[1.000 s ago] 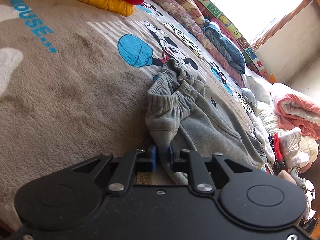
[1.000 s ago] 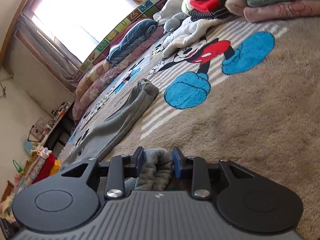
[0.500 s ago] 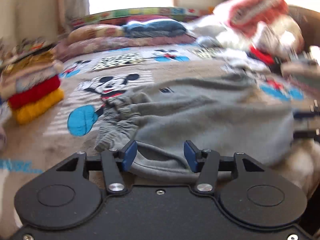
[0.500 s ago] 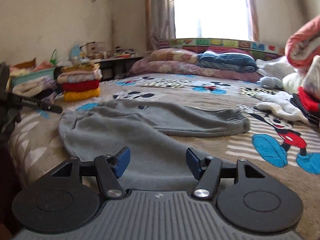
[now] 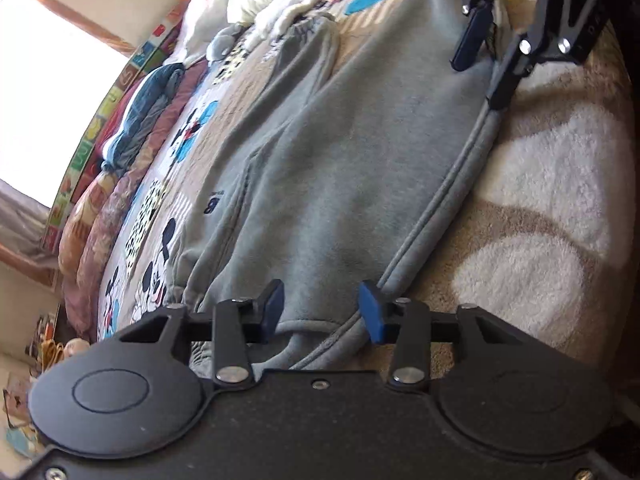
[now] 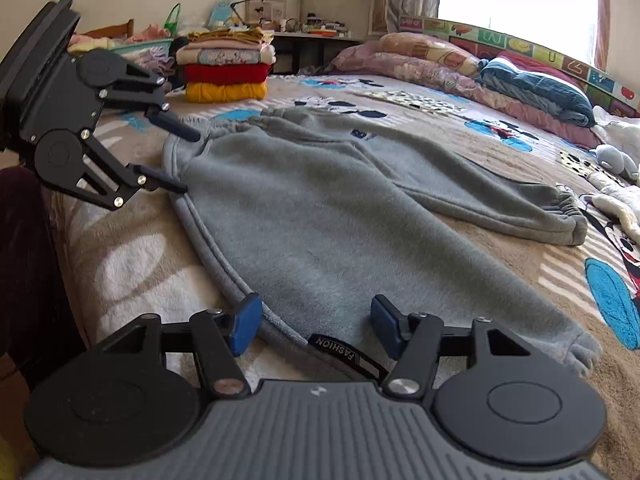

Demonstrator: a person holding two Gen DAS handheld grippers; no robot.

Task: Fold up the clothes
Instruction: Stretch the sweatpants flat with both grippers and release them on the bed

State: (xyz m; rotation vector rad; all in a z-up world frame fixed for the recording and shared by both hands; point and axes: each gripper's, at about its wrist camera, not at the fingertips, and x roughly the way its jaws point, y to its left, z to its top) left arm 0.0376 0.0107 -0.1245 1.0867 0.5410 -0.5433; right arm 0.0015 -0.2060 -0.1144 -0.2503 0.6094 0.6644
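While the grey pants were bunched up and pinched in both grippers a second ago, they're now spread flat on the blanket, folded lengthwise with one leg on top of the other. The waistband runs along the near edge between the two grippers, and the cuffs are seen at the far end toward the pillows.

The left gripper is parked at one waistband corner, fingers narrow-ish and closing, with cloth between the blue pads but not visibly pinched. Same story for the right gripper: fingers partly apart and closing, the waistband edge lying between them, not squeezed yet. Each gripper can also be spotted in the other's view.

As for writing: a black tag sewn on the waistband reads "FASHION", seen upside down right between the right fingers. A small dark logo is printed on the pants near the hip, too blurry to be read. Mickey Mouse figures are printed all over the blanket.
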